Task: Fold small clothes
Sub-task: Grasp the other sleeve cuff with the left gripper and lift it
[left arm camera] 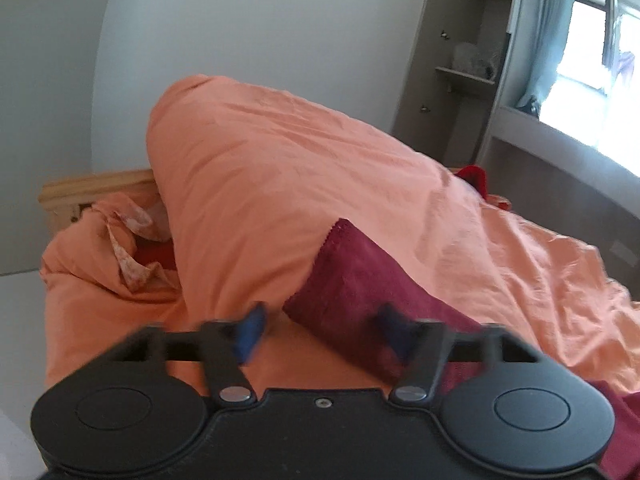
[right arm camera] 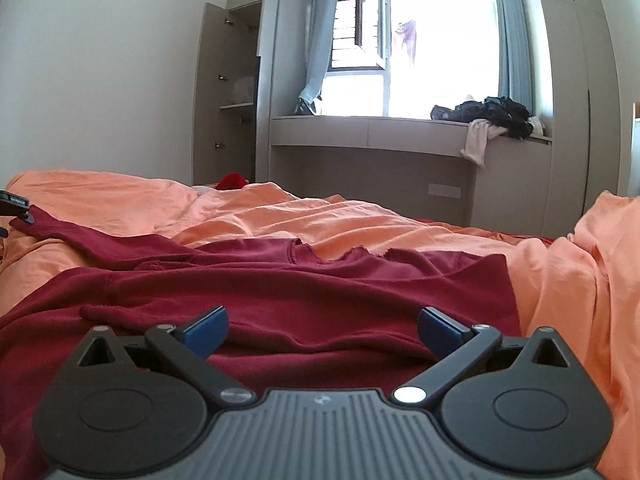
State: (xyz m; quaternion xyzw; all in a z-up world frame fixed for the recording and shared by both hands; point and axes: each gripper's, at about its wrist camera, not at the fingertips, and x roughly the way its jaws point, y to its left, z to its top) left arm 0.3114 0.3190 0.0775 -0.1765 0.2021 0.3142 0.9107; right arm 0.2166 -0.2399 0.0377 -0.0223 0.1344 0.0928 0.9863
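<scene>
Maroon garment (right arm camera: 280,280): matt knit cloth, raw frayed hem; orange bedding (left arm camera: 260,168): smooth creased woven cloth; headboard (left arm camera: 92,188): pale wood; right gripper (right arm camera: 322,330): matt black plastic, blue pads.

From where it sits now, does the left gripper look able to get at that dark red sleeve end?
Probably yes. The left gripper is open, with the sleeve end of the dark red garment just ahead, nothing between them; only the orange bedding lies behind.
</scene>
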